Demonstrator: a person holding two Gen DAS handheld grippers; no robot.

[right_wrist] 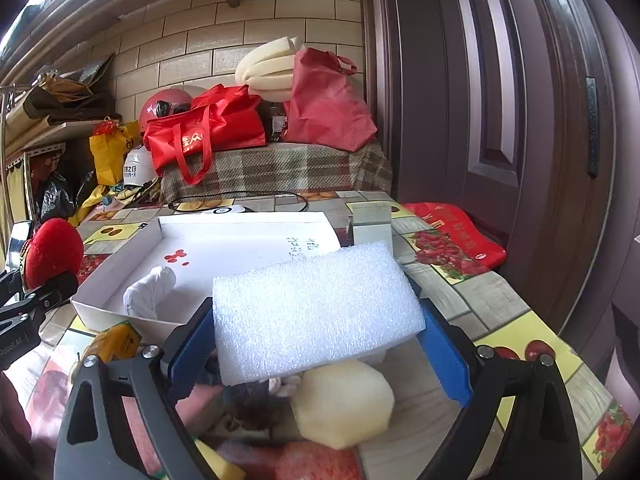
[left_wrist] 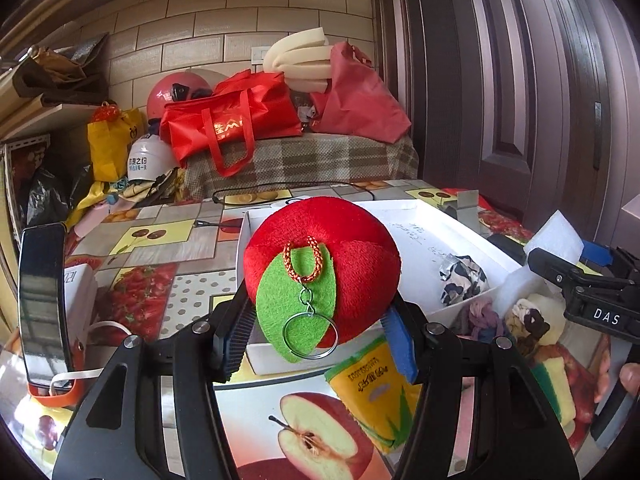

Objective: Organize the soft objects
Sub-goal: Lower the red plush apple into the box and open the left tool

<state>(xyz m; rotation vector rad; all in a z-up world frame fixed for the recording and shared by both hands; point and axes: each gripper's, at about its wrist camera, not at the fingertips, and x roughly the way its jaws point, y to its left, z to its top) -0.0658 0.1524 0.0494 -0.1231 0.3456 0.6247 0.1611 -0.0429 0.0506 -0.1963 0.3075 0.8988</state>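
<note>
Left gripper (left_wrist: 320, 320) pinching red plush apple (left_wrist: 320, 264) between its fingers; right gripper (right_wrist: 316, 344) likewise clamping white foam block (right_wrist: 316, 312).

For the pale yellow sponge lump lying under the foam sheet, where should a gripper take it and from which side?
Grip the pale yellow sponge lump across its rounded middle, coming from above and slightly from its right side. That side looks bare, while the white foam sheet held in the right gripper overhangs its far edge and dark fabric lies against its left.
</note>
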